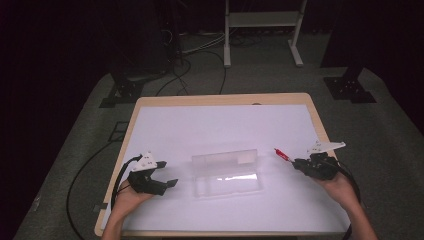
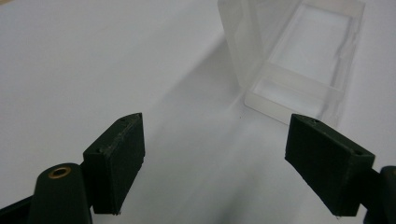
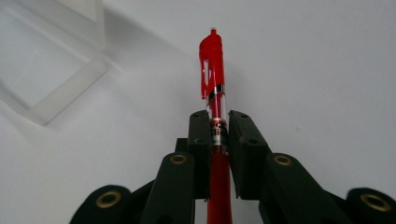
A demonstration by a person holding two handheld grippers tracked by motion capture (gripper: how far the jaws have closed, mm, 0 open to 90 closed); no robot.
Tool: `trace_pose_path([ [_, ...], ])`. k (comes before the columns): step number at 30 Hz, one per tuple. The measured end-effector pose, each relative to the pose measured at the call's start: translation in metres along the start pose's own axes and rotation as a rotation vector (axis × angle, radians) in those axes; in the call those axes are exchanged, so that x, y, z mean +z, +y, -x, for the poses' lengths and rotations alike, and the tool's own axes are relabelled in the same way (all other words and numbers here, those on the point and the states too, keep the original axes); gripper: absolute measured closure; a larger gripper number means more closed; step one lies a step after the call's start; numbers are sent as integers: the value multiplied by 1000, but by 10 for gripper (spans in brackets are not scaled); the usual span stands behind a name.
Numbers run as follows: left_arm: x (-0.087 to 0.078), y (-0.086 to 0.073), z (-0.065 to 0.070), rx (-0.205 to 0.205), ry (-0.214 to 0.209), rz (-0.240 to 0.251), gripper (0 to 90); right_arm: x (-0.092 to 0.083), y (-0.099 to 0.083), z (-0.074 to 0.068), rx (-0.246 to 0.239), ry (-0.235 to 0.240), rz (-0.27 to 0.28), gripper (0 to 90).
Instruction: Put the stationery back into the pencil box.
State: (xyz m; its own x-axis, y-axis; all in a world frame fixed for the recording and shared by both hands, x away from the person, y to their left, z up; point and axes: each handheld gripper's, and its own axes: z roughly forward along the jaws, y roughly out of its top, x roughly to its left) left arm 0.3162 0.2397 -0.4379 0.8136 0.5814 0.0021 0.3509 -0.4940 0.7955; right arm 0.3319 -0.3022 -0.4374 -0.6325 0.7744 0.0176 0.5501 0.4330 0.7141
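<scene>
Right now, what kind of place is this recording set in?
Probably a lab or studio recording station: a white-topped table on grey carpet, dark curtains behind, loose cables and a metal stand on the floor.

Left gripper sits low at the near left, jaws spread wide, nothing between them; right gripper at the far right, jaws pinched tight, pointing inward, both hands cupped underneath

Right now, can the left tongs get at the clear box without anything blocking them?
Probably yes. The left tongs stand open and empty, pointed at the clear box, with only bare white table between. The right tongs, shut on the red pen, sit off to the far side.
</scene>
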Motion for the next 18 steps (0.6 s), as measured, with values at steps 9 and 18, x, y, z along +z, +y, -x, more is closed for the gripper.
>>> trace_pose_path([
  [9,-1,-2,-1,-7,13,4,189,-15,16,-15,-39,41,47,788],
  [18,1,-3,-1,-3,12,-5,183,-25,30,-28,-71,100,80,788],
])
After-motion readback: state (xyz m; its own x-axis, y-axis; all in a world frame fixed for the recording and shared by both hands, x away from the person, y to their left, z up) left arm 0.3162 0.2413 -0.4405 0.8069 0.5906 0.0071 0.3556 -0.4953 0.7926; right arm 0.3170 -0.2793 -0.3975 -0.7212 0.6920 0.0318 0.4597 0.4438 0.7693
